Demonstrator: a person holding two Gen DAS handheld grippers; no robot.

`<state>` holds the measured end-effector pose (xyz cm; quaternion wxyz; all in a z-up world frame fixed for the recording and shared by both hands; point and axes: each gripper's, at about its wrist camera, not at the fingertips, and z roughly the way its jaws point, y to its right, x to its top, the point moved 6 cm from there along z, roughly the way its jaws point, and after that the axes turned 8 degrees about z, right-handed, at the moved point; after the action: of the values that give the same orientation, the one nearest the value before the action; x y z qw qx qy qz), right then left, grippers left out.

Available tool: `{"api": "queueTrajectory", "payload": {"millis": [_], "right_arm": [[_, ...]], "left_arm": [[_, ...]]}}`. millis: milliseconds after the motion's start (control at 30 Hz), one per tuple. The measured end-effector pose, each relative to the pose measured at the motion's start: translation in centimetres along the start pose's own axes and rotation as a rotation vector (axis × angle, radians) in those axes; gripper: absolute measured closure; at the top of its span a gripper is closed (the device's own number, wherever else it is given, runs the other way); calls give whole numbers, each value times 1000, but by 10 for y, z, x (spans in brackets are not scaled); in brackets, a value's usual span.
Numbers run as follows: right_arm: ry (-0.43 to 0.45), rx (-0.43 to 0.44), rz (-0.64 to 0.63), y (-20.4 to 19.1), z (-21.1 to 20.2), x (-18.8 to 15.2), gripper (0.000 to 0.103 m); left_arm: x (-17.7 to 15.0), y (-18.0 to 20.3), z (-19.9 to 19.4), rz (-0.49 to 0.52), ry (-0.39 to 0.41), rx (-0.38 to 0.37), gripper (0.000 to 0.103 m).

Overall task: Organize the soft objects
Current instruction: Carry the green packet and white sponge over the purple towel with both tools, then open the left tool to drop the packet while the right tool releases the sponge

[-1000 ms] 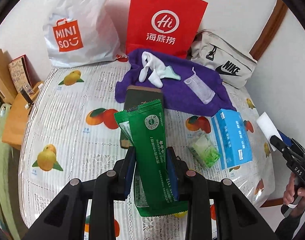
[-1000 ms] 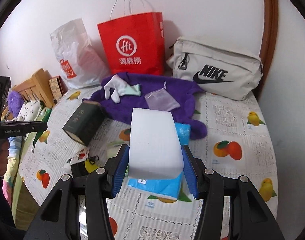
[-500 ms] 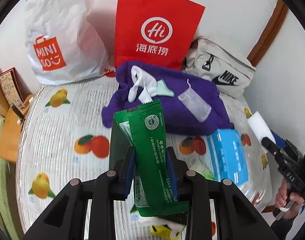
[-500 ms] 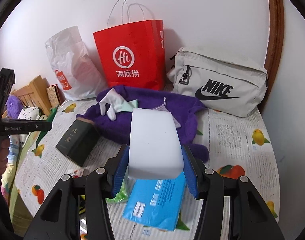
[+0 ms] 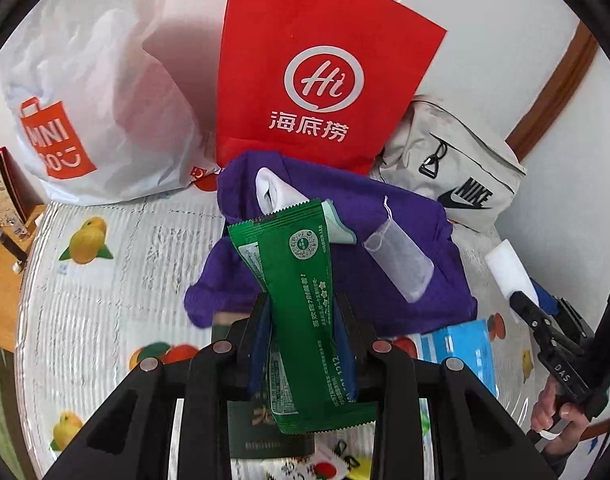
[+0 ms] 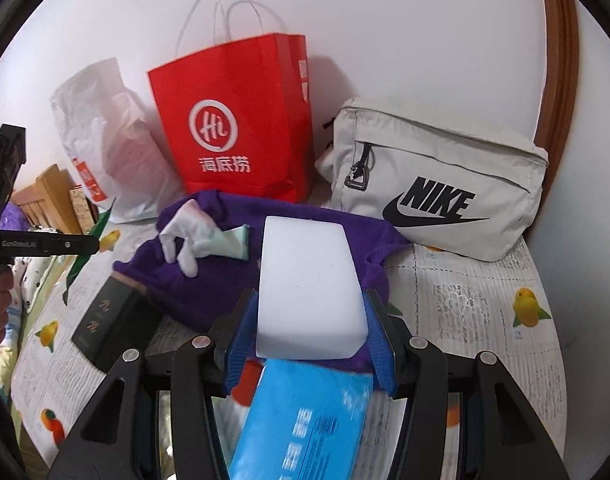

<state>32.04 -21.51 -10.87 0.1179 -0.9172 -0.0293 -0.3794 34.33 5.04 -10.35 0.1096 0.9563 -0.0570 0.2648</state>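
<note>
Both jaws are clamped on soft things: the left gripper [image 5: 303,316] pinches a green packet [image 5: 301,292] by its middle so it stands upright, and the right gripper [image 6: 311,320] squeezes a white sponge block [image 6: 309,284] across its width, held level above the table [image 6: 485,312]. Just below lie a blue tissue pack [image 6: 305,420] and a dark box [image 6: 109,320]. Farther off a purple towel [image 6: 225,280] carries a white glove [image 6: 189,236] and a mesh pouch [image 5: 399,262]. Against the far wall stand a red bag [image 6: 233,120], a white Miniso bag [image 5: 89,112] and a Nike pouch [image 6: 437,184], probably where the carried items go.
</note>
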Motion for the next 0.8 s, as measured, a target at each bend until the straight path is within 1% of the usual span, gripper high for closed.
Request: {"api": "queueTrajectory", "payload": {"millis": [67, 200, 333, 467, 600, 700, 800], "right_arm": [[-12, -14, 11, 4, 13, 2, 51], [-36, -10, 33, 7, 34, 4, 51], [-76, -47, 18, 10, 56, 0, 51], [-101, -49, 48, 17, 69, -2, 51], [-119, -56, 53, 22, 77, -3, 51], [-133, -58, 57, 25, 83, -3, 51], [-152, -48, 54, 24, 89, -4, 51]], "left_arm": [[5, -3, 7, -5, -6, -6, 74], [16, -5, 22, -1, -17, -8, 74], [27, -4, 40, -13, -26, -33, 74], [41, -2, 61, -4, -33, -35, 74], [53, -4, 77, -5, -40, -20, 74], [56, -9, 91, 6, -48, 29, 74], [56, -13, 105, -5, -64, 36, 74]]}}
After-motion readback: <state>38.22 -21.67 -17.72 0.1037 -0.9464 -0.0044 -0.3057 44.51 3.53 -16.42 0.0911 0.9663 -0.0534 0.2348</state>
